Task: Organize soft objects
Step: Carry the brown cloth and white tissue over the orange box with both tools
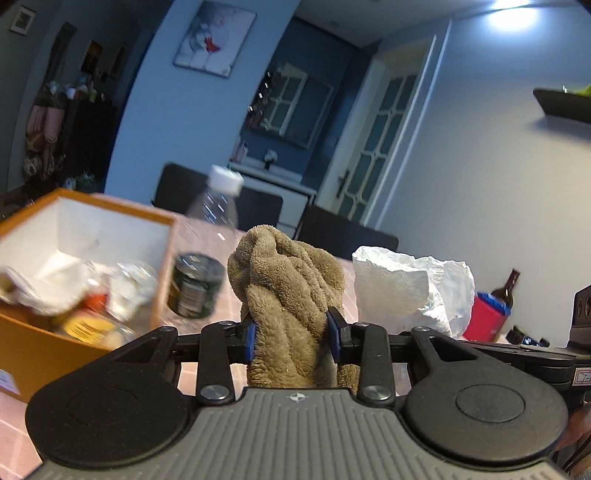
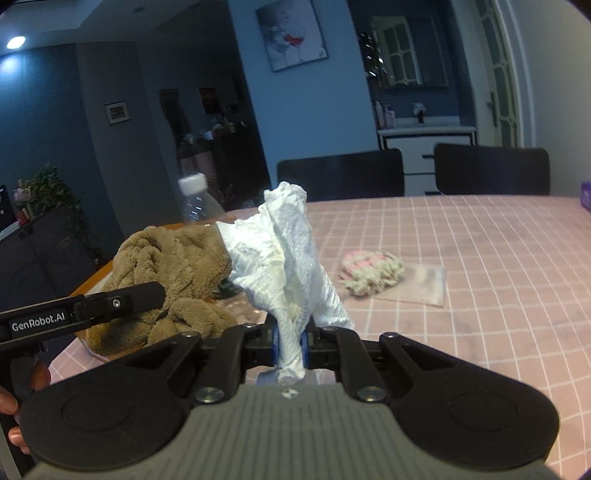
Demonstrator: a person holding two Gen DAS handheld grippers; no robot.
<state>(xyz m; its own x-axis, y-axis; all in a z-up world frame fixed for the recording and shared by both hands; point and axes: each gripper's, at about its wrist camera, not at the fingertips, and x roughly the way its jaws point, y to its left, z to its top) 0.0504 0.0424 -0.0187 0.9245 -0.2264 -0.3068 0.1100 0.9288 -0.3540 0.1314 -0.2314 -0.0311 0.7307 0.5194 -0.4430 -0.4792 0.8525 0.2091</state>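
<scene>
Both pictures are dim with a cold blue cast. In the left wrist view a ceiling light (image 1: 511, 16) blooms into a white glare at the top right; in the right wrist view a ceiling lamp (image 2: 15, 42) glows at the upper left. Motion blur smears the orange box (image 1: 79, 280), the jar (image 1: 195, 286) and the bottle (image 1: 218, 201), while the brown towel (image 1: 286, 295) stays fairly sharp (its pile is readable). Fisheye distortion bends the door frame (image 1: 413, 122) and darkens the corners. The pink bench (image 2: 480, 258) is evenly lit, with soft shadows.
</scene>
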